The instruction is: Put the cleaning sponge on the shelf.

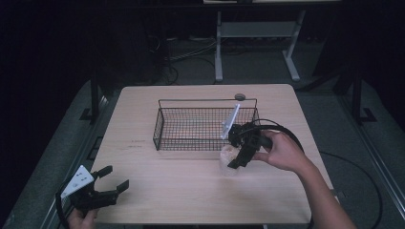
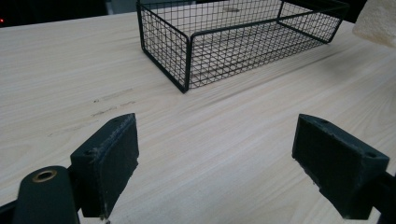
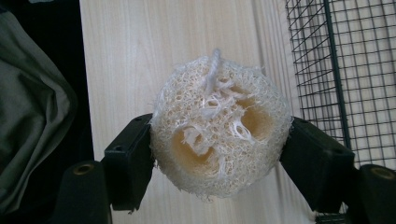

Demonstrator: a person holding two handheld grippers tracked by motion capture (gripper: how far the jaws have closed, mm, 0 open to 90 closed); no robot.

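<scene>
The loofah (image 3: 219,128) is pinched between the right tongs (image 3: 219,154) just beside the basket (image 3: 345,70), seemingly for dropping in, while the left tongs (image 2: 215,158) are held wide and empty, well clear.

Round grommet (image 1: 239,97) at table (image 1: 143,124) edge

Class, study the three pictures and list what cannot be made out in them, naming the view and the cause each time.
- High view: the loofah sponge is small, half covered by the right gripper.
- High view: the round object beyond the wire basket is too small to identify.
- Right gripper view: the sponge's underside faces away, so whether it rests on the table is unclear.
- Left gripper view: the sponge is cut off by the top right corner.
</scene>
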